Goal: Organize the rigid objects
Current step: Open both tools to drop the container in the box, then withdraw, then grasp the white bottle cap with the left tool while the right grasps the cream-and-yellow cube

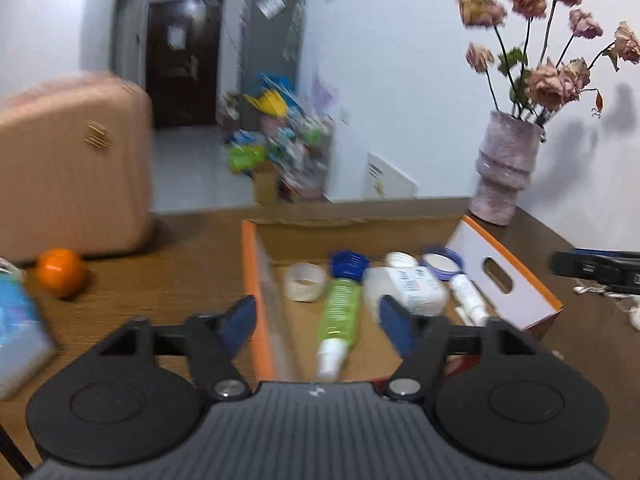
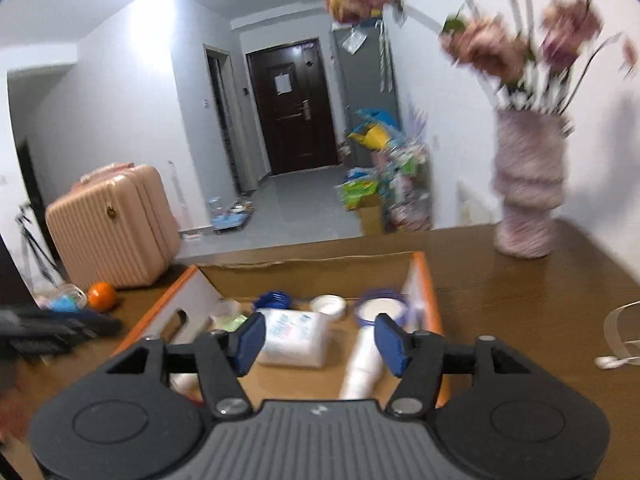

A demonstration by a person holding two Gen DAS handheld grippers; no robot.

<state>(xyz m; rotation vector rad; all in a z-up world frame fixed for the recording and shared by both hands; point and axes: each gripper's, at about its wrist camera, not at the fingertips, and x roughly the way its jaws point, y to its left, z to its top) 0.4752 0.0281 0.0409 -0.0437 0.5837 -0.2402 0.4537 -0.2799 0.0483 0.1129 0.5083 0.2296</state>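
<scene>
An orange-edged cardboard box lies open on the brown table. Inside it are a green tube with a blue cap, a white bottle, a tape roll, a blue-rimmed lid and a white tube. My left gripper hovers over the box's near left side, open, with nothing between its blue pads. In the right wrist view the same box holds the white bottle and white tube. My right gripper hangs above them, open and holding nothing.
A pink suitcase and an orange stand left of the box, with a blue pack nearer. A vase of dried roses is at the back right. A dark blurred device lies right of the box.
</scene>
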